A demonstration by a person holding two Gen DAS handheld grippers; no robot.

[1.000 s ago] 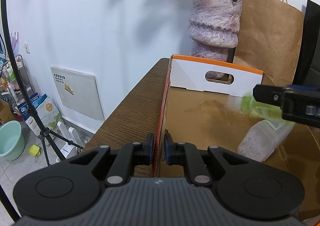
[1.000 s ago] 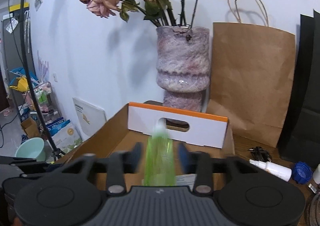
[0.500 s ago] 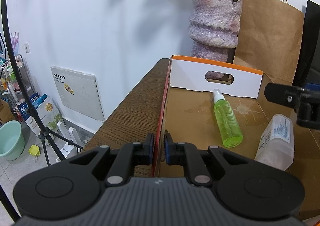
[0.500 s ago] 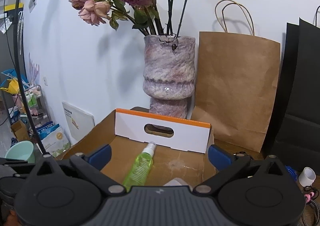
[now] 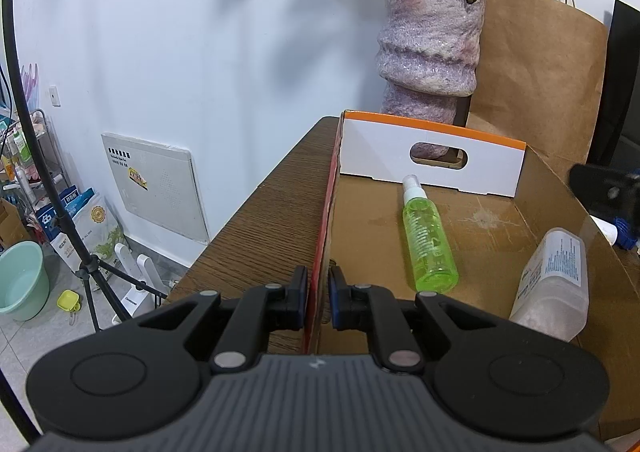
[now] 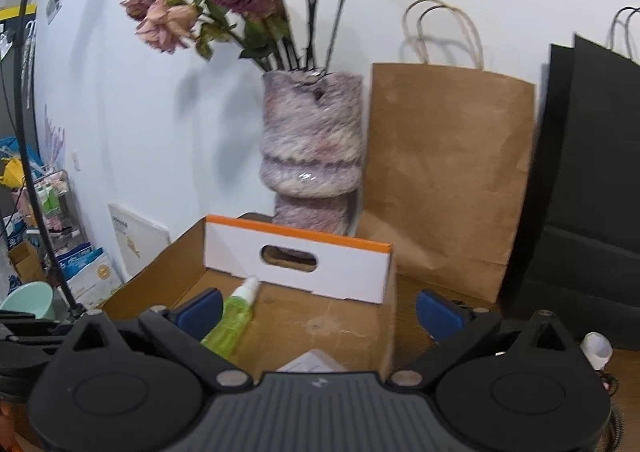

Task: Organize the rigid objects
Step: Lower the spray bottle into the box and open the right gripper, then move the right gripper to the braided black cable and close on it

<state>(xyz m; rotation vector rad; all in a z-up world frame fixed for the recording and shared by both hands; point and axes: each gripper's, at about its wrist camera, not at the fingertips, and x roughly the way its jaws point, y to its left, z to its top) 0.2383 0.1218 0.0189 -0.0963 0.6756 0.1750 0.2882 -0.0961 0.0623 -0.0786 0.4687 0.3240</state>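
The right wrist view is blurring slightly, and the label print on the clear bottle [image 5: 554, 284] is too small to read. The left gripper's body is cutting off the near end of the cardboard box [image 5: 496, 236], and only a corner of the clear bottle's label is showing in the right wrist view. A white-capped item [image 6: 596, 348] on the table beyond the box is partly hidden behind the right gripper [image 6: 318, 312].

The box is sitting on a wooden table [image 5: 264, 228], with its white, orange-edged handle panel at the far end. Two things are lying inside it: a green spray bottle [image 5: 428, 244], on its side with the white nozzle pointing at the handle panel, and the clear bottle, leaning against the right wall. The two are lying apart.

The left gripper [image 5: 318, 298] is pinching the box's left wall, its fingers pressing on either face. The right gripper is standing spread wide above the box, with nothing between its blue pads [image 6: 200, 310].

Behind the box, a purple vase [image 6: 312, 155] is holding dried roses, beside a brown paper bag [image 6: 448, 171].
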